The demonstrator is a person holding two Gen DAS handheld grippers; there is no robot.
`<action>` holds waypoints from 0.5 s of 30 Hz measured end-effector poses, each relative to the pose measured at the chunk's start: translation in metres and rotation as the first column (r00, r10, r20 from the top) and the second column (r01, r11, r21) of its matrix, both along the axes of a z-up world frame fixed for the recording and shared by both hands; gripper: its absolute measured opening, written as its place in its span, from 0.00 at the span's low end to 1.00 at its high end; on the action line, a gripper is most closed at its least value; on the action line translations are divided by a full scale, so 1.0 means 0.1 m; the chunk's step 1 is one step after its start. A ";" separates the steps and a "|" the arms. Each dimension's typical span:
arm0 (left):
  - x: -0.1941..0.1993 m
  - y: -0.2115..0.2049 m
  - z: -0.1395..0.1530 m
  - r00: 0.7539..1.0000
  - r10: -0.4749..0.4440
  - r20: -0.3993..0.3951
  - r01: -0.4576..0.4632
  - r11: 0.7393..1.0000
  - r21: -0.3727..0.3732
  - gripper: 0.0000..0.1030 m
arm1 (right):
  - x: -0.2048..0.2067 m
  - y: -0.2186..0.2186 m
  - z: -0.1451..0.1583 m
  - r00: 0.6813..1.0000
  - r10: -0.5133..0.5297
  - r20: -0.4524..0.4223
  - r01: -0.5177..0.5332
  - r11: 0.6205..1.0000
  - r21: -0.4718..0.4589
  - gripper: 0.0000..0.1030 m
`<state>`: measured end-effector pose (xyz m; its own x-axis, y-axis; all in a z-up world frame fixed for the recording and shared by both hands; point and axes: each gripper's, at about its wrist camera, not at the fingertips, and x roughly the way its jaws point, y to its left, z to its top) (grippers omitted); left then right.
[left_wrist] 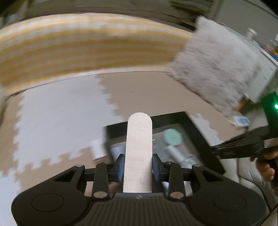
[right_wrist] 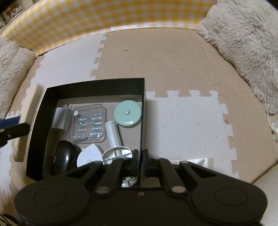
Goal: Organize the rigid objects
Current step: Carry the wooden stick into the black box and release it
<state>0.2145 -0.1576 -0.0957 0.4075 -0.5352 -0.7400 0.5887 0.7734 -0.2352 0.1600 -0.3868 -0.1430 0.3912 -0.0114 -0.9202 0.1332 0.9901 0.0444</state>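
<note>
My left gripper (left_wrist: 138, 164) is shut on a flat grey nail file (left_wrist: 138, 139) that sticks forward above the black box (left_wrist: 196, 132). My right gripper (right_wrist: 140, 162) is shut on the right wall of the black box (right_wrist: 142, 107). Inside the box lie a mint round tape measure (right_wrist: 127, 114), a clear case of small metal parts (right_wrist: 88, 124), a grey block (right_wrist: 61, 120), a black mouse (right_wrist: 65, 157), a white wedge piece (right_wrist: 89, 154) and a white cylinder on a round base (right_wrist: 113, 133). The left gripper's tip (right_wrist: 12, 128) shows at the left edge of the right wrist view.
The floor is beige and white puzzle foam mat (right_wrist: 182, 69). A yellow checked cushion wall (right_wrist: 104, 15) runs along the back. Fluffy grey rugs lie at the right (right_wrist: 243, 43) and left (right_wrist: 10, 69). The right gripper and hand (left_wrist: 252, 149) show at the right of the left wrist view.
</note>
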 end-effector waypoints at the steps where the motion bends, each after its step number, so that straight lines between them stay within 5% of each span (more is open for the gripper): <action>1: 0.01 -0.10 0.00 1.000 -0.027 -0.002 0.027 1.000 -0.002 0.34 | 0.00 0.00 0.00 1.000 0.000 0.000 0.000 1.000 0.000 0.05; 8: 0.17 -0.79 -0.29 0.975 -0.222 -0.024 0.223 0.969 0.103 0.34 | 0.00 -0.01 0.00 1.000 0.000 0.000 0.000 1.000 0.001 0.05; 15: 0.22 -1.13 -0.54 0.907 -0.422 0.005 0.402 0.867 0.294 0.34 | 0.01 0.00 0.00 1.000 0.001 -0.001 -0.001 1.000 0.002 0.05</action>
<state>0.2361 -0.2710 -0.1499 0.2492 -0.4406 -0.8624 0.8747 0.4846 0.0052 0.1608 -0.3869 -0.1433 0.3903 -0.0089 -0.9206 0.1321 0.9902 0.0464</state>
